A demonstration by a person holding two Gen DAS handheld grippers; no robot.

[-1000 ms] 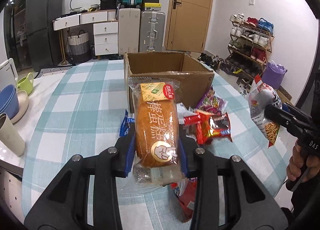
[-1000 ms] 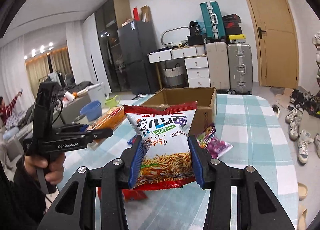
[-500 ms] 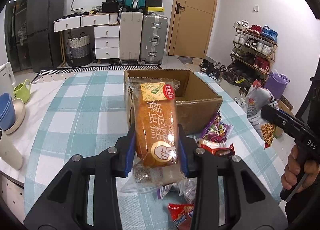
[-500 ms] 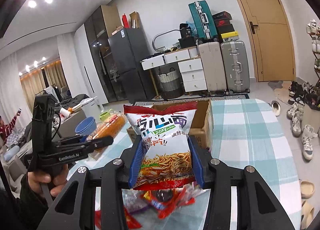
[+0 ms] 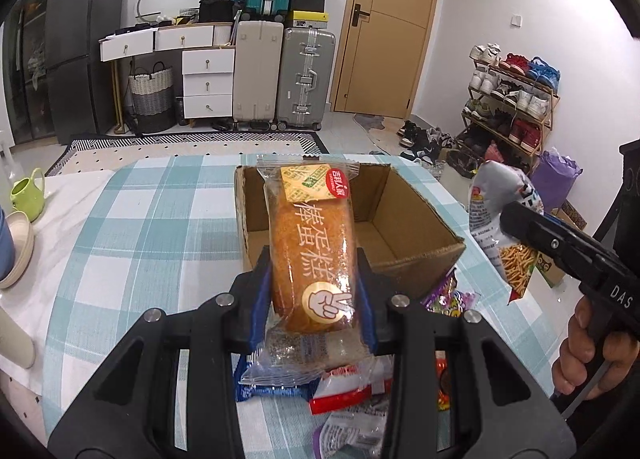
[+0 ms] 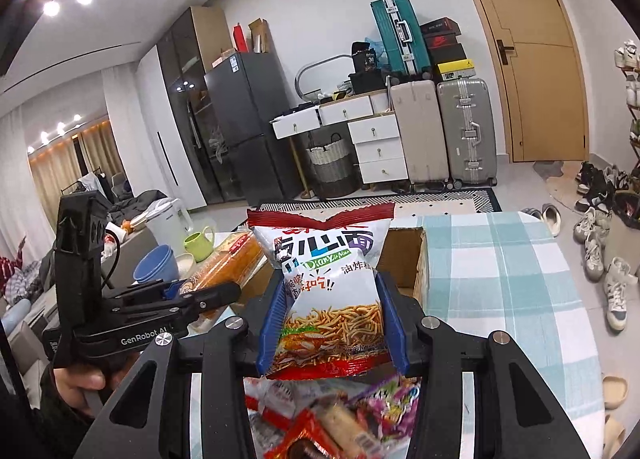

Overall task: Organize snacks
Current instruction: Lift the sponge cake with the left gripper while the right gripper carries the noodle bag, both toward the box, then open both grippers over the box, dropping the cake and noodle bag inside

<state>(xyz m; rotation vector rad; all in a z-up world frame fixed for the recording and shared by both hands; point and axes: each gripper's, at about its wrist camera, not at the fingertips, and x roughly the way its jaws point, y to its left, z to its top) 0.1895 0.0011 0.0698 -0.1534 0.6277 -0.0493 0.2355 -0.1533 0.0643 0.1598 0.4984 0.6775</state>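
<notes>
My left gripper (image 5: 314, 299) is shut on a wrapped orange cake loaf (image 5: 312, 247), held up in front of an open empty cardboard box (image 5: 400, 227). My right gripper (image 6: 332, 323) is shut on a white and red noodle snack bag (image 6: 332, 283), held above the table just short of the box (image 6: 404, 259). The snack bag also shows at the right of the left wrist view (image 5: 500, 219), and the cake loaf at the left of the right wrist view (image 6: 228, 271). Several loose snack packets (image 5: 360, 391) lie on the checked tablecloth below both grippers, also seen in the right wrist view (image 6: 340, 419).
A green mug (image 5: 28, 191) and stacked bowls (image 5: 16, 251) stand at the table's left edge. A white kettle (image 6: 168, 223) is beside them. The table's right edge (image 6: 580, 319) drops to a floor with shoes. Suitcases and drawers stand at the far wall.
Both grippers have risen with their packets and tilted so the box's inside shows. The loose packets now lie lower in both views.
</notes>
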